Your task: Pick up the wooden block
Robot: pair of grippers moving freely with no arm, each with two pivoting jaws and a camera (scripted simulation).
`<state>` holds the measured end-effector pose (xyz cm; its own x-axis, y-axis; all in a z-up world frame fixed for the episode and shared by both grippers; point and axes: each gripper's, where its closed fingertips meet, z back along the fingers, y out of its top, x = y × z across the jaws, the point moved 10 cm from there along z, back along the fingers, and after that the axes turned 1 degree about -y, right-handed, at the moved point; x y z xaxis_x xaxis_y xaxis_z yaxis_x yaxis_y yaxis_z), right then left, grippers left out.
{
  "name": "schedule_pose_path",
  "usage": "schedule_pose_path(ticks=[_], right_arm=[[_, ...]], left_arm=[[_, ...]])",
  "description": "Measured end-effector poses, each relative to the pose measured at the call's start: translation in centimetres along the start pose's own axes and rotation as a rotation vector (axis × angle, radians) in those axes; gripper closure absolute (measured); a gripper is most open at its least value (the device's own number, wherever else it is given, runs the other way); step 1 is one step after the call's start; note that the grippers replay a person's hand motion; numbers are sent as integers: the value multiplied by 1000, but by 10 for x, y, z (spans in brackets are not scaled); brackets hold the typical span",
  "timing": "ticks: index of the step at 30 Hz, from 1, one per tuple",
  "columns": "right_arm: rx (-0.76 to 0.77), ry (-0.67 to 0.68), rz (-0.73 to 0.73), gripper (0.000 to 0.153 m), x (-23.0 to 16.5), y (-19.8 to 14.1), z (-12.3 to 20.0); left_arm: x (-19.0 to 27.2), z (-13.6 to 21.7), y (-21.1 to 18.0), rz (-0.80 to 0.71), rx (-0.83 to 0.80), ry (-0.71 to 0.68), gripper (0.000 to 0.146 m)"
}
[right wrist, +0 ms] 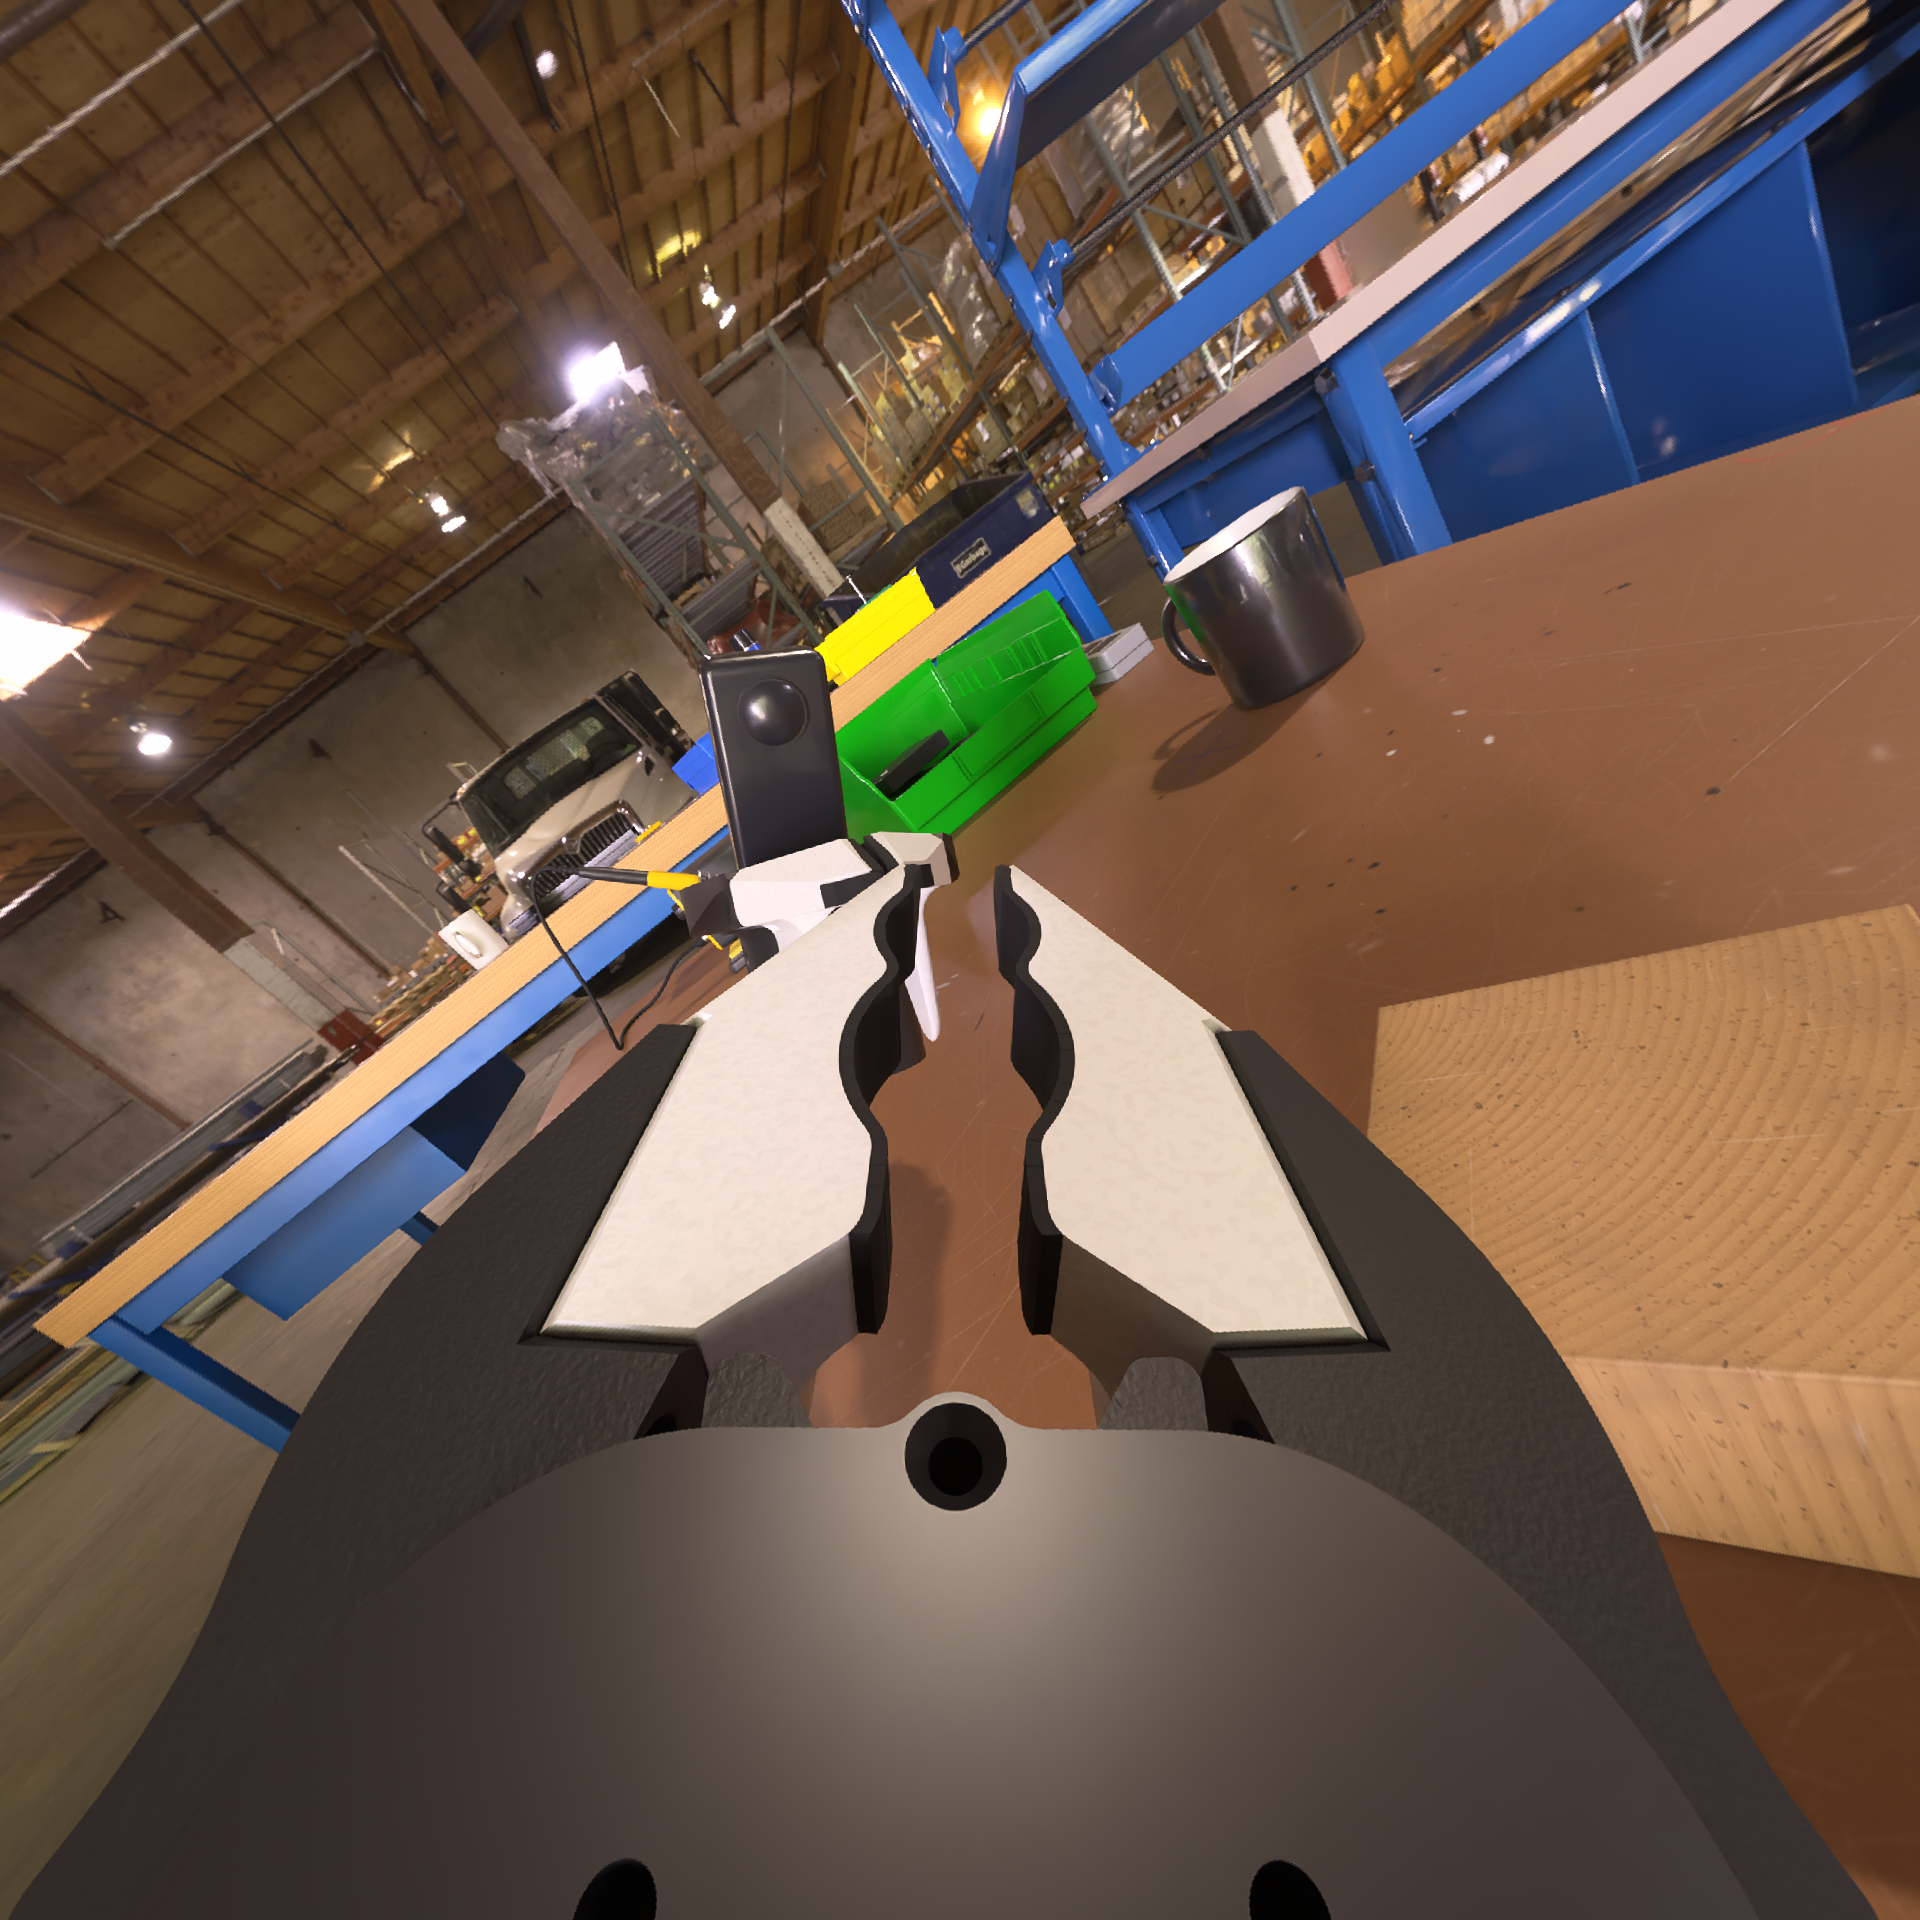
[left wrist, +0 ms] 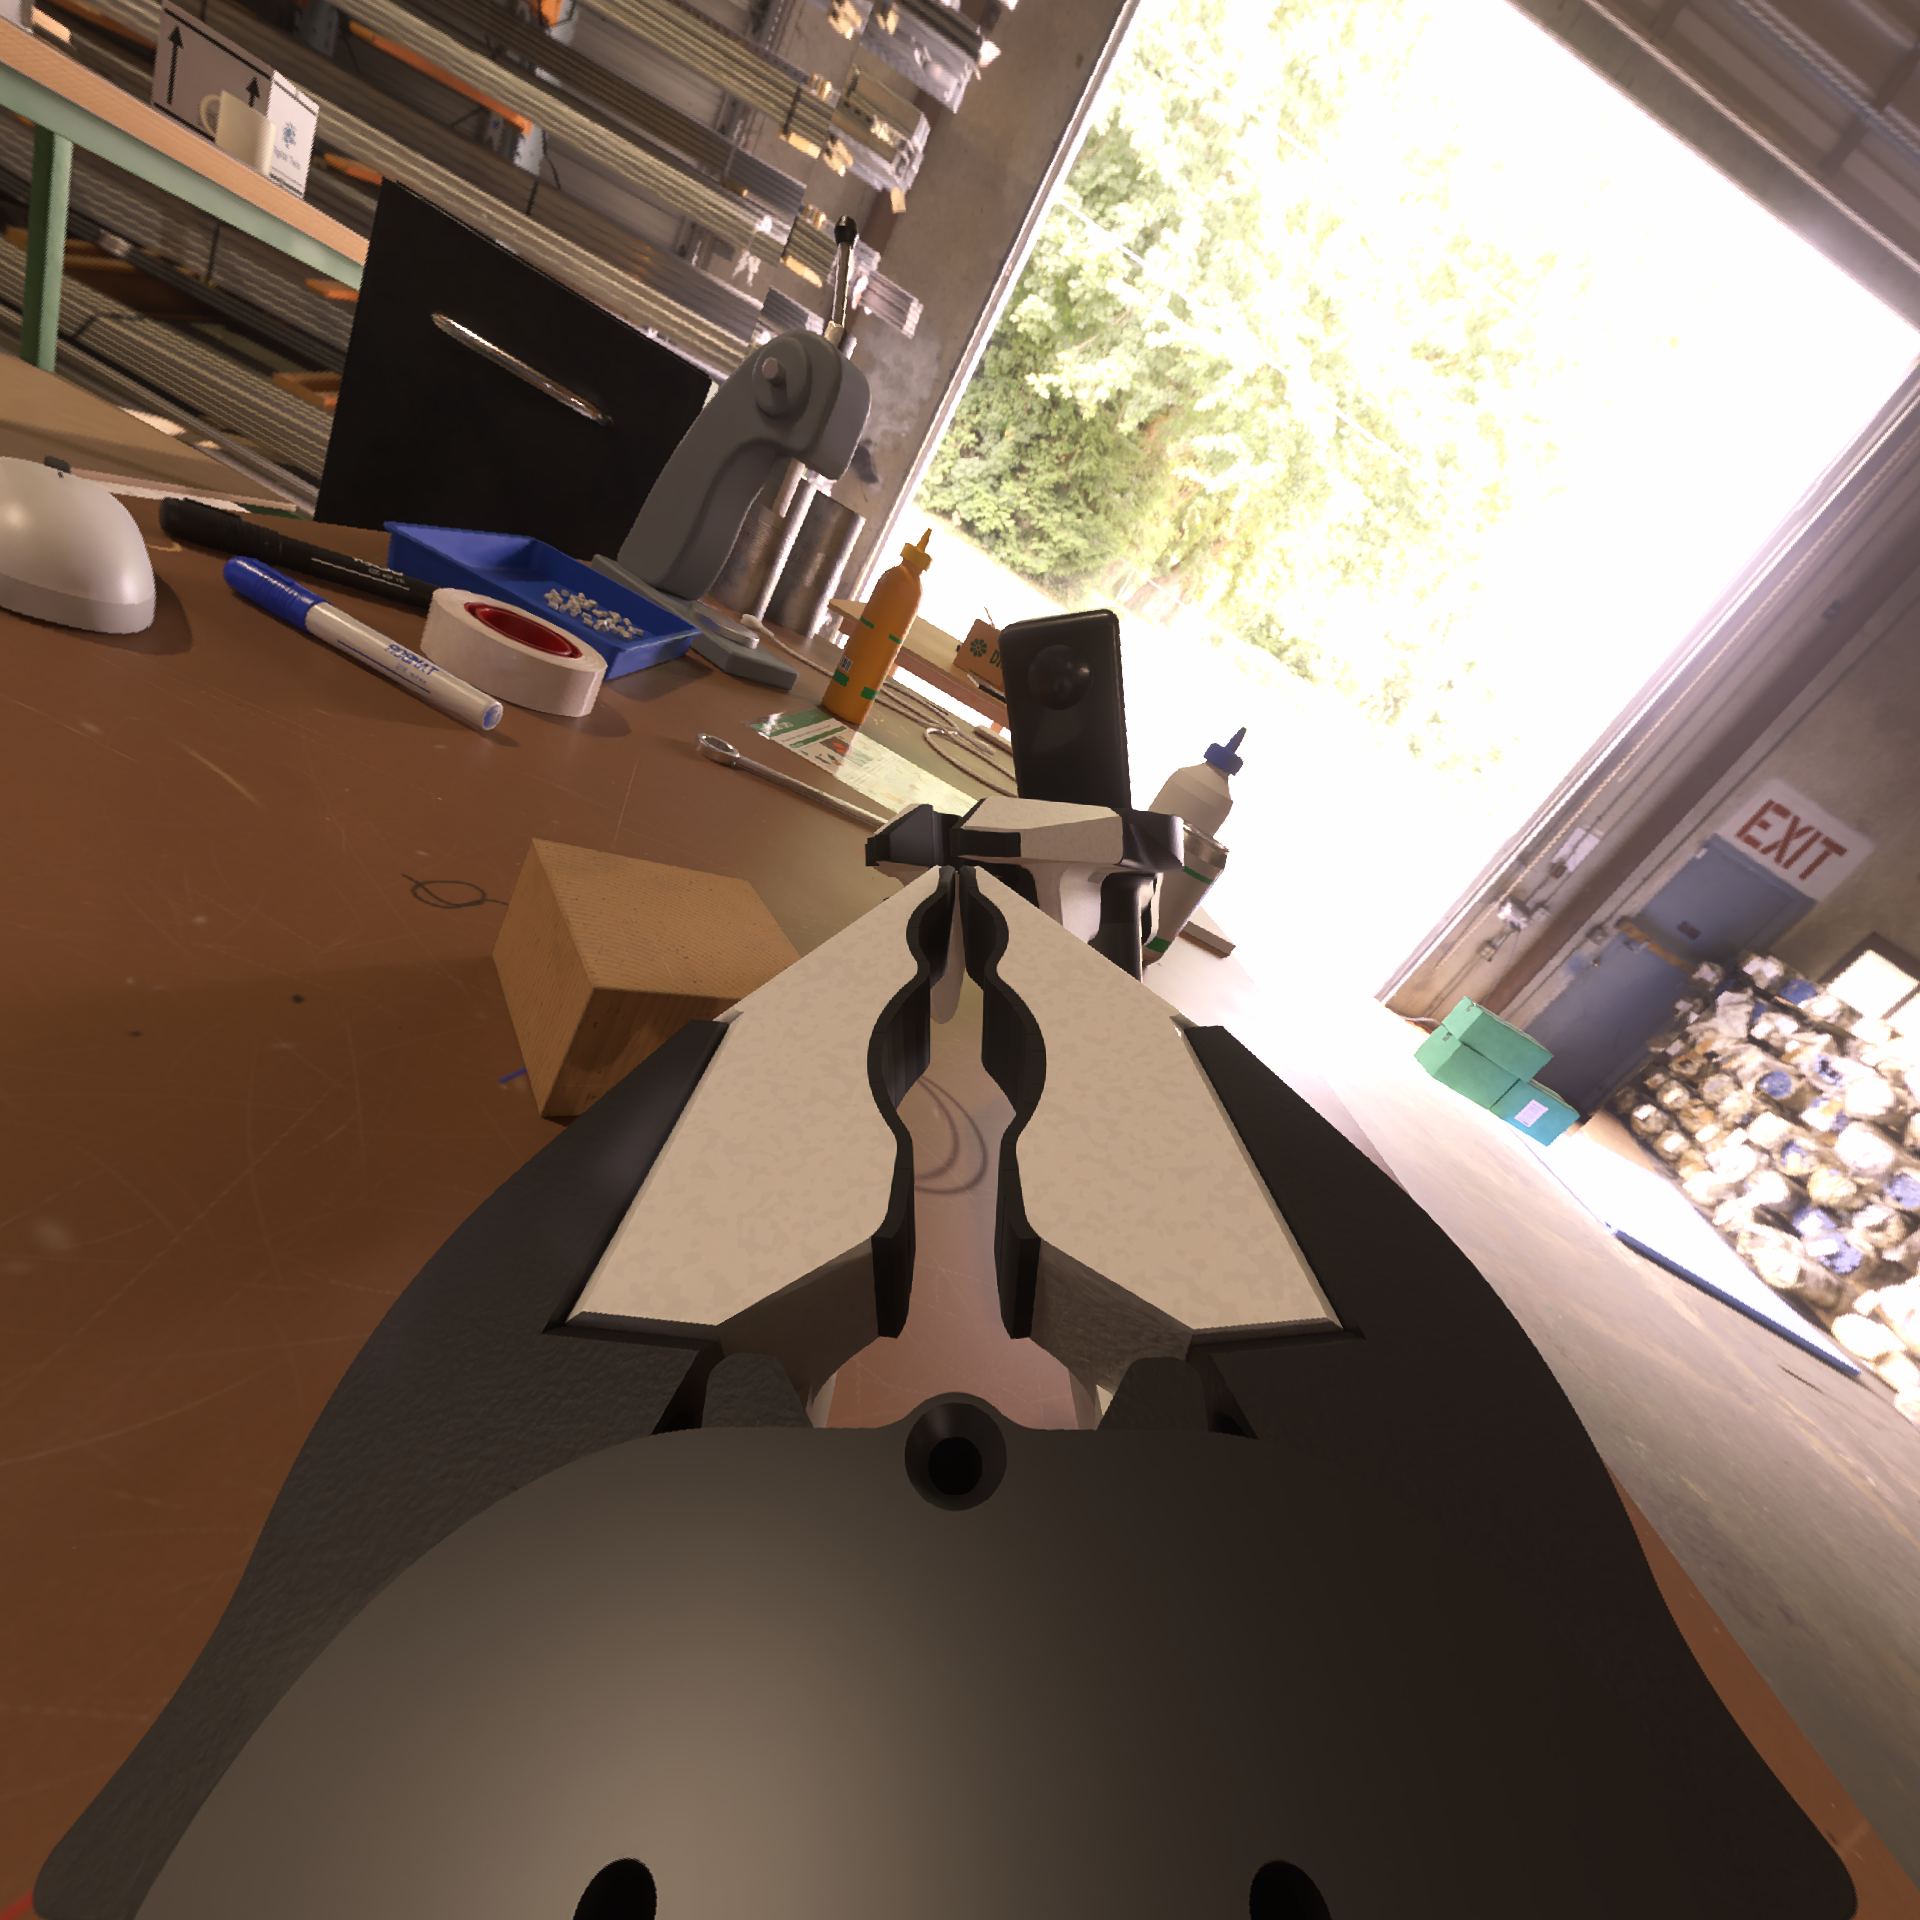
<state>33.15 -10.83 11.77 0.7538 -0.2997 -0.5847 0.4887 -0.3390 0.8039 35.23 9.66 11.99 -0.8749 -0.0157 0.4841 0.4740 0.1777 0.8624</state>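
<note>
Brown table under wooden block, tape.

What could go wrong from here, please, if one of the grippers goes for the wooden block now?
1. The left gripper is shut with its tips together, and the wooden block sits off to its left, so it would likely push the block rather than grasp it.
2. The right gripper is only slightly open; the block looks much wider than that gap.
3. The two grippers face each other closely and might collide.
</note>
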Motion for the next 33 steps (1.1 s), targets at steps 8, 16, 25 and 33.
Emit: schedule_pose_path(ticks=[8,16,25,33], right_arm=[[-49,-18,45,137,4,3,-8],[-102,-106,239,132,-6,8,-23],[-120,-57,267,127,-6,10,-45],[67,151,79,113,0,21,-43]], left_arm=[[-2,6,-1,-10,0,47,145],[2,17,-3,44,61,106,145],[2,38,0,69,128,120,144],[3,53,-3,251,311,-50,145]])
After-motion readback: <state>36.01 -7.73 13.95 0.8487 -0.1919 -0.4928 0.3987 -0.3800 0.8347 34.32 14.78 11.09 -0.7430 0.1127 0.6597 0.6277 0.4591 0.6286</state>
